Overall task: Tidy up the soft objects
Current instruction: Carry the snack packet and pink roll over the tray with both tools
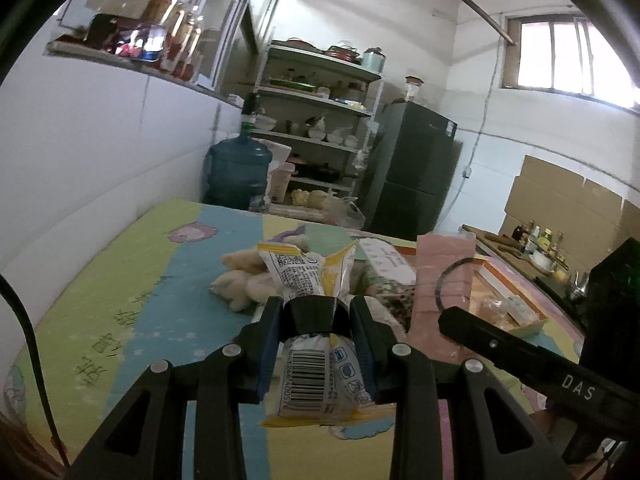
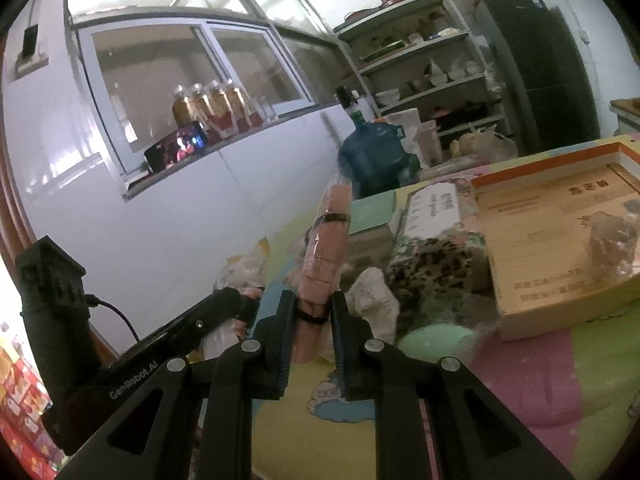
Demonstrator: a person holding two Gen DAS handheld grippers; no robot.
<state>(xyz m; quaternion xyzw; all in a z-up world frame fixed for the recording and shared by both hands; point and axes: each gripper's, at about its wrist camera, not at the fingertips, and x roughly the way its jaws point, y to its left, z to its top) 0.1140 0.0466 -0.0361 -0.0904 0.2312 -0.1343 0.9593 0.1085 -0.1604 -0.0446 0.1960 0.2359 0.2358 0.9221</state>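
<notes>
My left gripper (image 1: 316, 308) is shut on a yellow and white snack packet (image 1: 308, 276) with a barcode, held above the colourful mat (image 1: 152, 280). Just beyond it on the mat lies a cream plush toy (image 1: 244, 284). My right gripper (image 2: 314, 304) is shut on a long pink wrapped pack (image 2: 324, 248) with black bands around it. The same pink pack (image 1: 440, 272) stands upright to the right in the left wrist view. A white fluffy cloth (image 2: 372, 292), a floral patterned pack (image 2: 436, 240) and a pale green soft item (image 2: 436, 340) lie right of the right gripper.
An open cardboard box (image 2: 560, 240) sits at the right of the mat with a clear-wrapped item (image 2: 612, 240) in it. A white wall (image 1: 100, 152) borders the mat on the left. A blue water jug (image 1: 238, 172), shelves (image 1: 320, 120) and a dark fridge (image 1: 416, 168) stand behind.
</notes>
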